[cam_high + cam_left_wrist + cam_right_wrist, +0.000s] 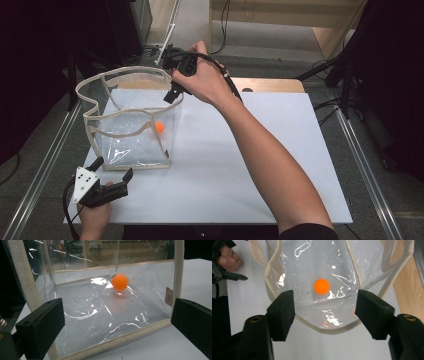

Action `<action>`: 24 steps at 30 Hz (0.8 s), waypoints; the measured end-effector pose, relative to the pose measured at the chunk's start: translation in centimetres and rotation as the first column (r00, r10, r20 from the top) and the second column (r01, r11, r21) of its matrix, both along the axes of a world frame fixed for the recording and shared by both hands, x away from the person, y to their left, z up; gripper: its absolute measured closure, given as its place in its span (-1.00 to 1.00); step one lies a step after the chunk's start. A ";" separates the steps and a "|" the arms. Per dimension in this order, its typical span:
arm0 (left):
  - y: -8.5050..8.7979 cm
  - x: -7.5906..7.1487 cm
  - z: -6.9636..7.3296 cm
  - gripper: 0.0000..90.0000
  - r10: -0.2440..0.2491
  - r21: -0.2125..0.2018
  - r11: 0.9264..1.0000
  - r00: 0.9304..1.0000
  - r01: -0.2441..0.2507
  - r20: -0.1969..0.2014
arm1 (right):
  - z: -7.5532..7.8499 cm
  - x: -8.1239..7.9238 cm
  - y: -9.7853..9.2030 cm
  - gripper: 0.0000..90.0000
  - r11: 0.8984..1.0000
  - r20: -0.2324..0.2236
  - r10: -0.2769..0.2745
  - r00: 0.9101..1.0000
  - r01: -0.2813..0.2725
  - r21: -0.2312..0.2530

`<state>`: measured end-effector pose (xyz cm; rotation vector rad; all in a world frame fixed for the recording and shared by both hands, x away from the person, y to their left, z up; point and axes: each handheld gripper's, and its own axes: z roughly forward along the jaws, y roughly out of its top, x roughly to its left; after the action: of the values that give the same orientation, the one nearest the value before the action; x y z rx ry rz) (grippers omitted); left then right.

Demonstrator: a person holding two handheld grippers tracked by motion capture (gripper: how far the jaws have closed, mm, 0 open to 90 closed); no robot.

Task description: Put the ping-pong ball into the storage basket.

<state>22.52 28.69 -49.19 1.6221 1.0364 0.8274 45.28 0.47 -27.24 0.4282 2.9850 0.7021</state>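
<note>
The orange ball is inside the clear bag, so the main step of dropping it in looks done. In the left gripper view it appears blurred, just above the bag's floor, so it may not have settled; I cannot tell whether it touches the bottom. What seems left is pulling the grippers away, or closing or moving the bag.

The right gripper hangs over the bag's far right rim with its jaws spread wide and nothing between them, looking straight down into the opening. The left gripper sits at the near left, just beside the bag's near bottom edge, its jaws also wide apart and holding nothing.

The bag stands upright on the left half of a white table, with a strip of wood showing at the far edge. Beyond are a grey floor, loose cables and dark stands to either side.
</note>
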 end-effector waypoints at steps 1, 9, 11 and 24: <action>0.0 0.0 0.0 -1.00 0.000 0.000 1.000 1.000 0.000 0.000 | 0.0 0.0 0.0 -0.49 1.000 0.000 0.000 1.000 0.000 0.000; -0.1 0.0 0.0 -1.00 0.002 0.001 1.000 1.000 -0.002 0.000 | -0.6 -1.8 -1.6 -0.99 0.999 0.043 -0.037 0.998 0.037 -0.004; -0.1 0.0 0.0 -1.00 0.002 0.002 1.000 1.000 -0.002 -0.001 | -0.8 -2.0 -1.7 -1.00 0.999 0.043 -0.042 0.998 0.042 -0.013; -0.1 0.0 0.0 -1.00 0.002 0.000 1.000 1.000 -0.002 0.001 | -3.4 -3.2 -4.6 -1.00 0.998 0.036 -0.066 0.997 0.066 0.001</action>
<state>22.56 28.59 -49.21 1.6201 1.0376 0.8295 42.05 -4.11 -30.63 0.5064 2.9225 0.6965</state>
